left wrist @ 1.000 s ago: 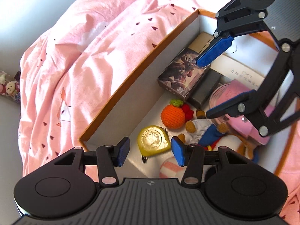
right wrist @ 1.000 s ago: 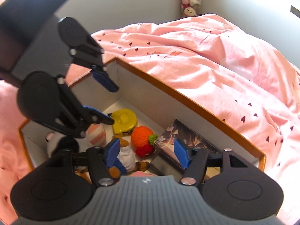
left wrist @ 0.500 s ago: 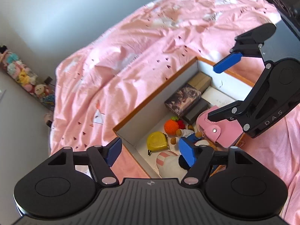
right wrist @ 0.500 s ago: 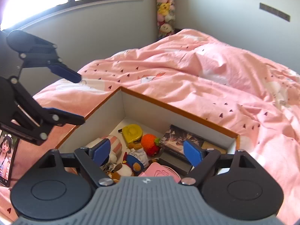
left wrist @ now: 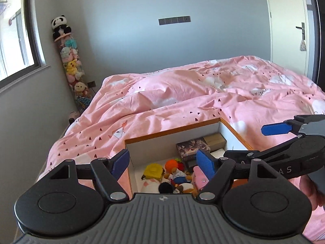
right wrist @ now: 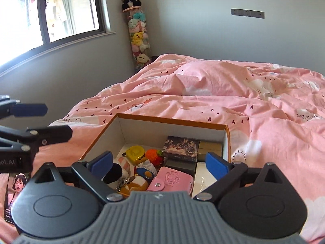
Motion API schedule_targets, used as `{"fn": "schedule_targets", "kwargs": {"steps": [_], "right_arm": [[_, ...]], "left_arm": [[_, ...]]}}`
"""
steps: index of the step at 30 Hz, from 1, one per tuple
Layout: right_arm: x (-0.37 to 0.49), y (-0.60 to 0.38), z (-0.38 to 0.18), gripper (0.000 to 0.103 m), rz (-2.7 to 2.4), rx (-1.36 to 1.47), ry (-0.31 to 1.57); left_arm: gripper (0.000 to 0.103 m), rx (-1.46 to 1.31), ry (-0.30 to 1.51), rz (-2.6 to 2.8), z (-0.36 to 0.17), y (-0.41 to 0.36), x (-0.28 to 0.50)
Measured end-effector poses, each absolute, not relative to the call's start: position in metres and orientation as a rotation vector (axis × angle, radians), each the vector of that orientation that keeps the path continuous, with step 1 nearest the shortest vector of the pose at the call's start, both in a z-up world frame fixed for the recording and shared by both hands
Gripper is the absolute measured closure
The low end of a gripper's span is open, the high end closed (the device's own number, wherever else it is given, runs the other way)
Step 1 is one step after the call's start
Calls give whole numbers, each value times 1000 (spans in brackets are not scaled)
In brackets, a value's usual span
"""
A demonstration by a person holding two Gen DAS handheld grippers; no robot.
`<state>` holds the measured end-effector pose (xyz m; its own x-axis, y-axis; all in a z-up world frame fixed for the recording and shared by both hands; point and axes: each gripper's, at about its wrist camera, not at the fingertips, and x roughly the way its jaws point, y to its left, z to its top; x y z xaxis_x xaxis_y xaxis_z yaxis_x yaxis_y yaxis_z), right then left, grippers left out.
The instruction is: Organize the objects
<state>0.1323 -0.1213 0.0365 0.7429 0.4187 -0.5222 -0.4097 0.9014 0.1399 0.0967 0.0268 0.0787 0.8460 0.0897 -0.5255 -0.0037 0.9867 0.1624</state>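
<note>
The right gripper (left wrist: 273, 142) shows "AS" (rest hidden).

Box (right wrist: 172, 121) is open on top, so straight down is the way in – its floor's crammed though, toys left, pink pouch (right wrist: 171, 180) near, card boxes far right. Bedding (right wrist: 223, 93) beyond lies bare.

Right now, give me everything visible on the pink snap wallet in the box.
The pink wallet looks like soft embossed leatherette, with a raised figure pressed into its flap and a tab closed by a metal snap. It lies flat and shut in the near part of the orange-rimmed box, against a white flat box on its right and a plush doll on its left. Neither gripper touches it.
</note>
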Motion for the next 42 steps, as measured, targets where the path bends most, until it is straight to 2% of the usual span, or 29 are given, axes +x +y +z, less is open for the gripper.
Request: {"fn": "schedule_targets", "kwargs": {"steps": [4,19,42], "right_arm": [[106,-130,33,2,335,35,530],[71,-143,-12,2,184,33,588],[67,-131,-35,1,161,2,659]], "left_arm": [[15,123,535,88,57,18,84],[15,-53,698,150,-11,32,65],[15,-33,762,177,-23,24,61]]}}
